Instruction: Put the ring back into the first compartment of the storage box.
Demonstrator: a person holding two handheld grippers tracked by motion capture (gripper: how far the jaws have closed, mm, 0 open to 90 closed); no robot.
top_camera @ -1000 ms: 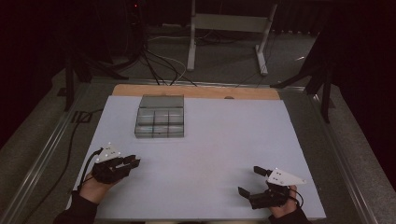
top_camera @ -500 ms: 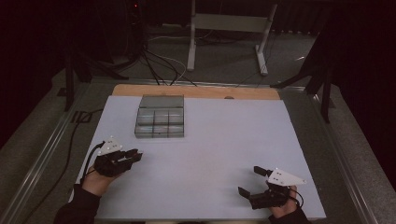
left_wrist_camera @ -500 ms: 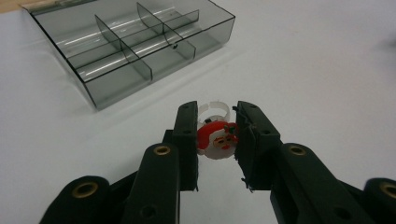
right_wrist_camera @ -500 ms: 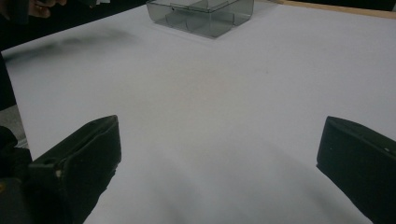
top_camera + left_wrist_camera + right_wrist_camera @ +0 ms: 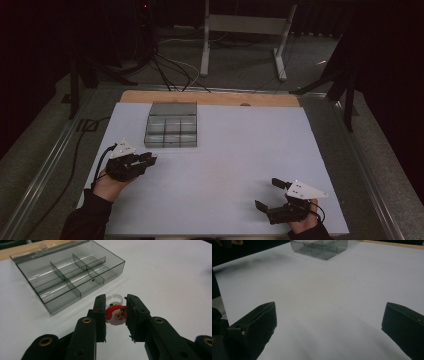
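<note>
Left gripper (image 5: pixel 148 159) near the left edge of the white table (image 5: pixel 240 165), just short of the box's near left corner, held in a hand (image 5: pixel 107 186) with a dark sleeve. Jaws pinching a small Santa ring (image 5: pixel 116 314): red-and-white face between the 2 black pads, clear plastic band sticking out beyond the tips. Ring lifted clear of the white surface, near the box's open front but apart from it.

Further in, toward the far edge and left of centre: a smoky clear compartment box (image 5: pixel 171 131), lid (image 5: pixel 173 108) folded back flat toward the wooden strip (image 5: pixel 210 97) along the far edge. Dividers inside, 6 compartments in 2 rows of 3, nothing visible in them in the left gripper view (image 5: pixel 70 277).

Bare white surface across the middle.

Right gripper (image 5: pixel 270 195) near the near right corner, well apart from box and ring, held in the other hand (image 5: pixel 300 224). Jaws spread wide, nothing between them, only bare table in the gap in the right gripper view (image 5: pixel 329 322).
</note>
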